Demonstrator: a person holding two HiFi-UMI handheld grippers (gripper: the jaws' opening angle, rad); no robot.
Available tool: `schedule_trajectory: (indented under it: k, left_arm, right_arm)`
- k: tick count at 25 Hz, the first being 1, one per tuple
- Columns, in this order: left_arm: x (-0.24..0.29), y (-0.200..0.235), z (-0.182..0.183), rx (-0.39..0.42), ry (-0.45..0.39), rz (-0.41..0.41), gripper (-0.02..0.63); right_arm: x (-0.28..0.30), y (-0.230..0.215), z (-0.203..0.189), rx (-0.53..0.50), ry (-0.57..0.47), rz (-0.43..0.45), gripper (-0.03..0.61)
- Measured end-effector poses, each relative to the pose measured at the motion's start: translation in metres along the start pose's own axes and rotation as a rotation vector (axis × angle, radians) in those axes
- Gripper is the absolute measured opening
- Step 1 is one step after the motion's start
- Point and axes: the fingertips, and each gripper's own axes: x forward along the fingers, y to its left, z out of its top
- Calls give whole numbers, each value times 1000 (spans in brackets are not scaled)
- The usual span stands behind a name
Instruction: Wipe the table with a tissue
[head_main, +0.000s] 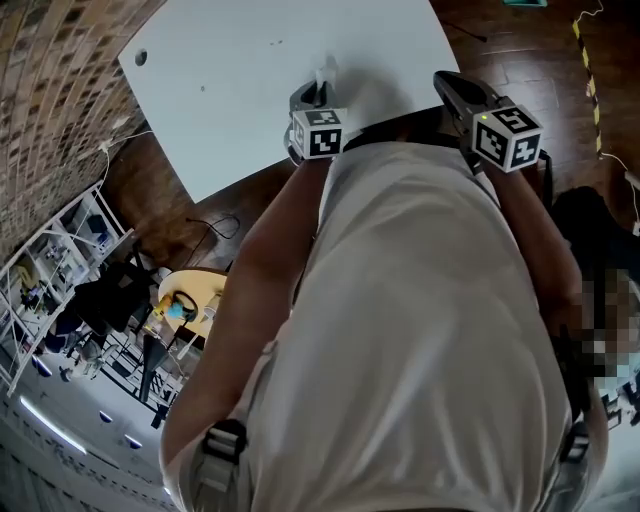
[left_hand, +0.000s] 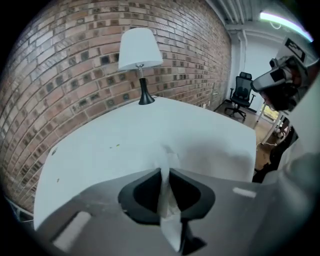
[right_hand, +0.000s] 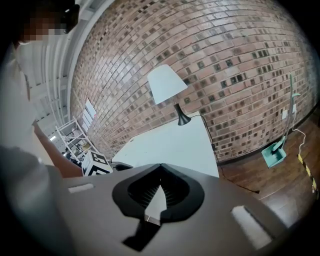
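Observation:
A white tissue (left_hand: 169, 160) is pinched between the jaws of my left gripper (left_hand: 165, 172), which is shut on it, and it trails down onto the white table (left_hand: 125, 135). In the head view the left gripper (head_main: 318, 98) leans over the table's near edge, with the tissue (head_main: 325, 72) sticking out in front on the table (head_main: 260, 80). My right gripper (head_main: 450, 85) hovers at the table's right corner, off to the side of the tissue. In the right gripper view its jaws (right_hand: 160, 165) meet at the tips with nothing between them.
A white-shaded lamp (left_hand: 140, 50) stands at the table's far end by the brick wall. Small specks (left_hand: 114, 146) lie on the tabletop. An office chair (left_hand: 241, 95) stands beyond the table. A green dustpan (right_hand: 277, 150) leans on the wall. Shelving (head_main: 60, 270) stands at the left.

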Motion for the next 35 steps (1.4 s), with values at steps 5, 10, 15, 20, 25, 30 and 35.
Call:
schedule_trajectory:
  k: [5,10,15,20,25,30,35]
  left_arm:
    - [21,-51,38,158,-2,-128,40]
    - [34,-108,65,315,0,-247,40]
    - [35,-156,79,497,-23,-356,40]
    - [19,-199,62,643,-4,-524,40]
    - [-6,-218,35,639,38,-695,40]
    - [-28,-177,38,372,-38,-718,41]
    - [-37,-120,36,181,-80,-636,41]
  right_arm:
    - [-13,-7,-5,17,-16,-71,6]
    - [-38,-21,-9,56,-53,-155,6]
    - [-57,-26,-11,109,-89,-218,6]
    - [-68,-24,-19,135,-97,-248,6]
    - [-58,-14,-17,139,-103,-238,6]
    - [-41,-3,-20,137,-89,-222,6]
    - [-15,16,-20,125,-76,-183,6]
